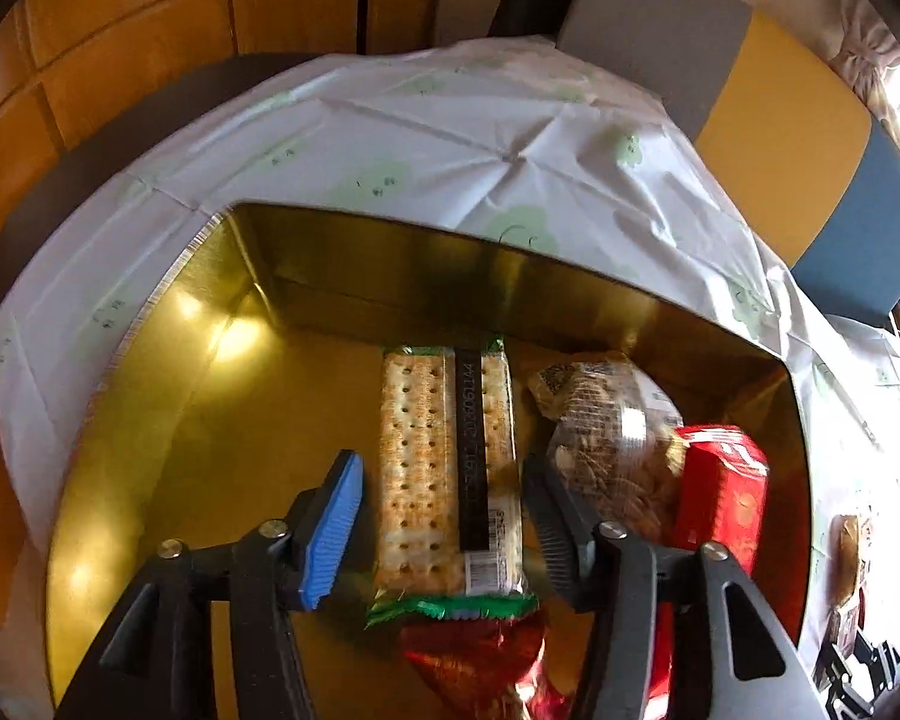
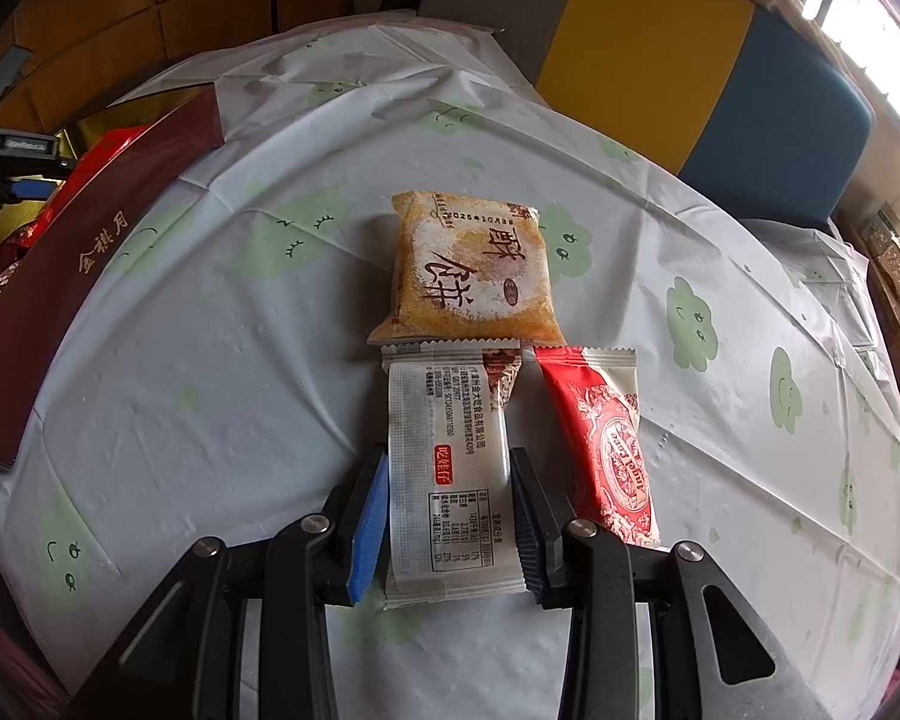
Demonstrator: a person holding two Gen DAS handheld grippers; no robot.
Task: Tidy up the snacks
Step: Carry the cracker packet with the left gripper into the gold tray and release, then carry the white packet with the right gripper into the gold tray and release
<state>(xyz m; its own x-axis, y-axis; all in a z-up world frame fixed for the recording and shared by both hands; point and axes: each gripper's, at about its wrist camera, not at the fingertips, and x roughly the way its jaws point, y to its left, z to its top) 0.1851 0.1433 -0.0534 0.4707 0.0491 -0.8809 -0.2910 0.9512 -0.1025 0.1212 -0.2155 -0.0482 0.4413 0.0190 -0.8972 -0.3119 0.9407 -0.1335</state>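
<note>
White plastic, printed with green clouds: the tablecloth (image 2: 210, 372), the largest item we list, covering a round table in both views.

Beyond its far edge we log a chair (image 2: 690, 60) with grey, yellow and blue panels.

Gold lining, dark red outside: the box (image 1: 168, 408). It sits at the table's left side; the right wrist view shows its red wall (image 2: 90, 240) with gold characters.

Contents of the box, as we see them in the left wrist view:
- cracker pack (image 1: 444, 474), long, clear wrap with green crimped ends, lying flat on the gold floor, lengthwise away from the camera;
- brown pack (image 1: 612, 432), clear wrap, just right of the crackers;
- red pack (image 1: 720, 480), blurred, against the right wall, touching the brown one;
- red foil piece (image 1: 474, 660) at the near end of the crackers, partly hidden.

On the cloth, in the right wrist view:
- orange pack (image 2: 471, 270), square, with large brush characters, near the centre;
- white pack (image 2: 450, 468), its far end touching the orange pack's near edge;
- red sachet (image 2: 606, 444), lying just right of the white pack.

Left gripper (image 1: 444, 528): spread wide inside the box, straddling the cracker pack, with a gap showing on each side.

Right gripper (image 2: 450, 516): fingers on either side of the white pack, the blue pad (image 2: 369, 528) at its left edge. We cannot tell whether it grips.
</note>
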